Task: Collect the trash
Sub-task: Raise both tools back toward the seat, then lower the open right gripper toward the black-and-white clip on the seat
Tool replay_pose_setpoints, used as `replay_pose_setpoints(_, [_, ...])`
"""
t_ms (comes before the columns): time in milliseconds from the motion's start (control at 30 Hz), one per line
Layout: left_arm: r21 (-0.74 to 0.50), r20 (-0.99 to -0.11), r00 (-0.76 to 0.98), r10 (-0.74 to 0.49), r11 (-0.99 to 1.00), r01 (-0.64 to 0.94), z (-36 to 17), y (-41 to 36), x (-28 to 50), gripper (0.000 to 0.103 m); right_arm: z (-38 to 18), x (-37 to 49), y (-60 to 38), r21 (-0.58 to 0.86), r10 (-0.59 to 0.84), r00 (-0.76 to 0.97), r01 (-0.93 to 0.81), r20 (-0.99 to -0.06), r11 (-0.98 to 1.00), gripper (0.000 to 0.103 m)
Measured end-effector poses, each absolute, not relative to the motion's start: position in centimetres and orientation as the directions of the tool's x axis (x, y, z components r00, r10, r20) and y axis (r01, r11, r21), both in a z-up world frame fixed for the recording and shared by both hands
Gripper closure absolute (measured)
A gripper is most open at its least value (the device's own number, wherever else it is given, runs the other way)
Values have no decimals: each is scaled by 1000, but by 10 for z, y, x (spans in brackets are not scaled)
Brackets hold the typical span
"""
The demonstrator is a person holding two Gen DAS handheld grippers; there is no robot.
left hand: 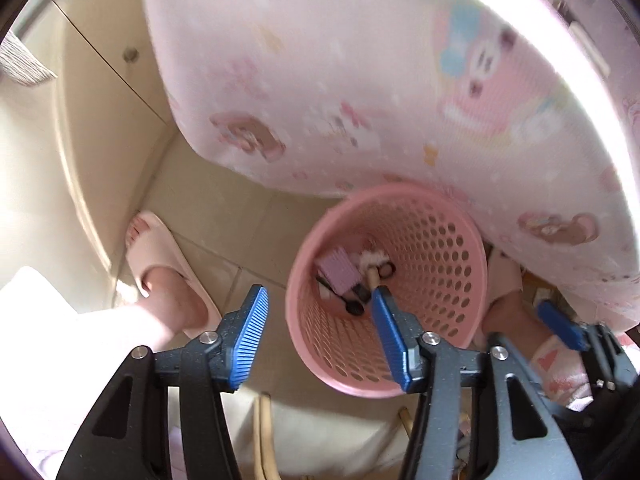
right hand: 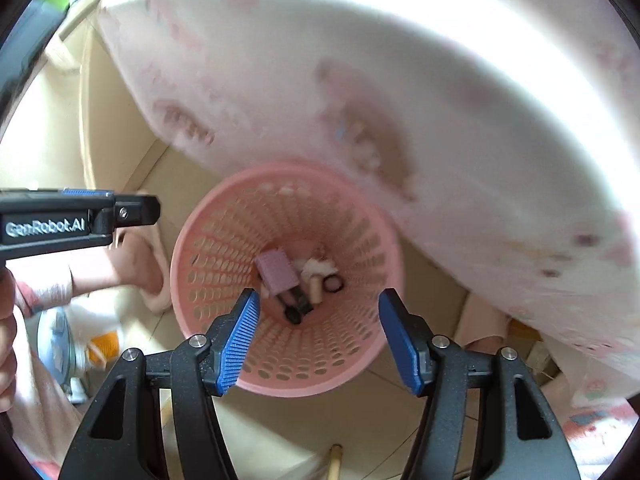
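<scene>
Both wrist views look down into one pink perforated basket (right hand: 224, 240) standing on the tiled floor (left hand: 224, 216), partly under the edge of a pink printed blanket (left hand: 360, 80) that fills the upper right of each frame. Left tongs (left hand: 318, 320): released, jaws wide apart, nothing between them; the basket sits in the lower centre of that frame, its rim crossed by the right-hand blue pad while the left-hand pad is over bare floor. Right tongs (right hand: 318, 320): released, empty, jaws spread to either side of the basket mouth, which lies directly between and beyond them in the centre of the frame. Trash at the basket bottom, counted in the right wrist view: one lilac ribbed block (right hand: 276, 272), one white fluffy wad (right hand: 318, 266), one pale short stick (right hand: 315, 290), one black ring (right hand: 333, 285), one dark piece (right hand: 296, 308) of unclear shape. Blur prevents a surer count. One foot in a pink slipper (left hand: 168, 264) at the left of the left wrist view, just beside the basket.
</scene>
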State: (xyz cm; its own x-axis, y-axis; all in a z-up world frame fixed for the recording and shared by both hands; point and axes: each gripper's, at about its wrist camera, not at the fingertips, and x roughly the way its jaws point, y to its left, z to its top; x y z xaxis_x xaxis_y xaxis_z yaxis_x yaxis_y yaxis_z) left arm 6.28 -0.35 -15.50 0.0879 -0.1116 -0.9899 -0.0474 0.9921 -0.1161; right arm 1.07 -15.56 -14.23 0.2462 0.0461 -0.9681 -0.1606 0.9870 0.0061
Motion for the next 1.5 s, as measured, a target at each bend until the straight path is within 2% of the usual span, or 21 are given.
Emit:
replay_pose_setpoints(233, [-38,-928,373,-21,999,-38,-93,4,55,33,-64,-4,-173,17,68,495,-108,-866,994,39])
replay_pose_setpoints(300, [-38,-901,433,-16,998,-40,-79,5,52,30,-42,-11,-175,27,86,567,-112,-819,993,39])
replay_pose_setpoints(367, [-49,-872,490,-23,998,-40,-65,9,51,22,-22,-19,-179,20,84,642,-106,-762,994,35])
replay_pose_setpoints(500, [-41,-811,584,-10,998,-39,-42,10,46,19,5,-25,-186,-32,29,754,-67,-656,997,31])
replay_pose_setpoints(633, [-49,-787,617,-27,999,-19,-31,11,49,14,18,-22,-193,-60,-14,789,-29,-614,998,29])
replay_pose_setpoints(800, [-52,-767,640,-34,999,-9,-25,7,46,13,20,-17,-200,-69,-41,801,0,-598,998,26])
replay_pose_setpoints(900, [-29,-729,684,-1,999,-29,-17,3,41,7,20,-17,-199,-90,-60,811,8,-582,996,24])
replay_pose_setpoints(1000, [-3,-708,705,34,999,-52,-8,4,43,6,25,-16,-199,-116,-81,833,21,-548,993,24])
replay_pose_setpoints(1133, [-16,-676,737,6,1000,-23,25,3,55,5,47,-12,-206,-137,-125,860,65,-494,988,24])
replay_pose_setpoints(1267, [-4,-565,825,20,1000,-27,78,-1,68,1,98,-6,-219,-135,-132,916,87,-380,987,24])
replay_pose_setpoints(1367, [-10,-508,861,18,1000,-27,108,-4,81,1,123,10,-224,-155,-116,920,61,-374,986,24])
replay_pose_setpoints(1500, [-15,-497,868,13,1000,-24,116,-8,95,1,116,35,-234,-136,-85,890,26,-448,990,24])
